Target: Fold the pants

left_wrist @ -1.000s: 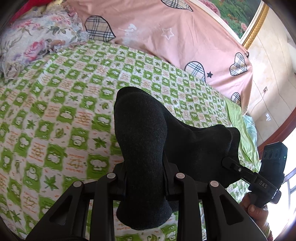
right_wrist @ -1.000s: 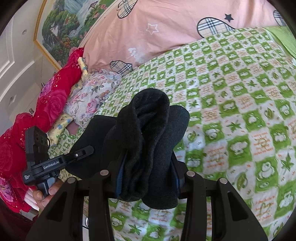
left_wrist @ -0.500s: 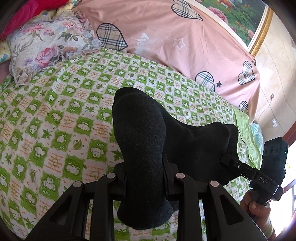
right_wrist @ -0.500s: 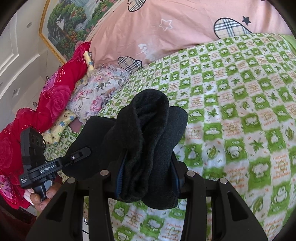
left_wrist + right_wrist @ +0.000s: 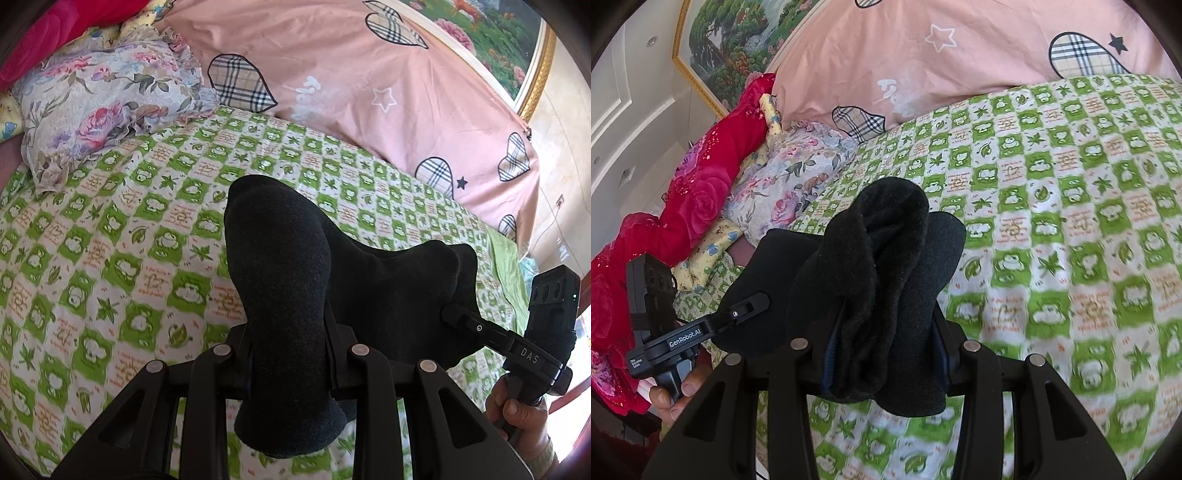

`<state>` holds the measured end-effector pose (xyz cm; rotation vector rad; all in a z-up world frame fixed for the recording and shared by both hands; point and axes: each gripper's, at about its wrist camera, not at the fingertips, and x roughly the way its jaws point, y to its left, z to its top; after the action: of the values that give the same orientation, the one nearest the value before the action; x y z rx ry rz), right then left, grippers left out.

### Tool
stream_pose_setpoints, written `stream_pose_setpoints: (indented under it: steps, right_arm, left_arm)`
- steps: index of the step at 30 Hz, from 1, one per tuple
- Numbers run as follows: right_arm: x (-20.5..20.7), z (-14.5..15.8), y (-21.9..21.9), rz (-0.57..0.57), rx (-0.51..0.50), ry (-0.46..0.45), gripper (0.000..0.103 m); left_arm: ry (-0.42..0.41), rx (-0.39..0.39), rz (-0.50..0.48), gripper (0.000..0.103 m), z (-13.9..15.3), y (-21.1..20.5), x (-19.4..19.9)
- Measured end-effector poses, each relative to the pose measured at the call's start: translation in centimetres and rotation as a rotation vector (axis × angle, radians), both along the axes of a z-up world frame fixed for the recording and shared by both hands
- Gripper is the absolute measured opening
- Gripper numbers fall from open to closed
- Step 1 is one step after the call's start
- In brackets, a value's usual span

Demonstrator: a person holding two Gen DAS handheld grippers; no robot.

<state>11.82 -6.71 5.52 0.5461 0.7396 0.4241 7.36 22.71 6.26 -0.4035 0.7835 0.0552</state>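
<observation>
The black pants [image 5: 388, 291] hang stretched between my two grippers above the green checked bedsheet [image 5: 110, 258]. My left gripper [image 5: 290, 343] is shut on one bunched end of the pants, which bulges over its fingers. My right gripper [image 5: 886, 339] is shut on the other bunched end [image 5: 882, 273]. The right gripper also shows at the right of the left wrist view [image 5: 532, 354], and the left gripper at the left of the right wrist view [image 5: 683, 339]. The fingertips are hidden by cloth.
A pink quilt with plaid hearts [image 5: 369, 92] lies along the far side of the bed. A floral pillow [image 5: 96, 103] and a red blanket [image 5: 701, 184] are at one end. A framed painting [image 5: 738, 44] hangs on the wall.
Both grippers have moved back and up with the pants held in them; more of the pillow, quilt and bedsheet is in view. The grips are unchanged.
</observation>
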Motion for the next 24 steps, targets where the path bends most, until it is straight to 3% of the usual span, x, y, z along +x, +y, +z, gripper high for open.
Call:
stream_pose_setpoints:
  steps: [14, 24]
  right_arm:
    - [3.7, -2.1, 1.1, 0.031, -0.023, 0.041, 0.044]
    - [3.8, -3.8, 0.0, -0.007, -0.053, 0.068, 0.056]
  left_arm:
    - [0.040, -0.004, 0.035, 0.028, -2.7, 2.0, 2.0]
    - [0.069, -0.021, 0.042, 0.048, -4.5, 2.5, 1.9]
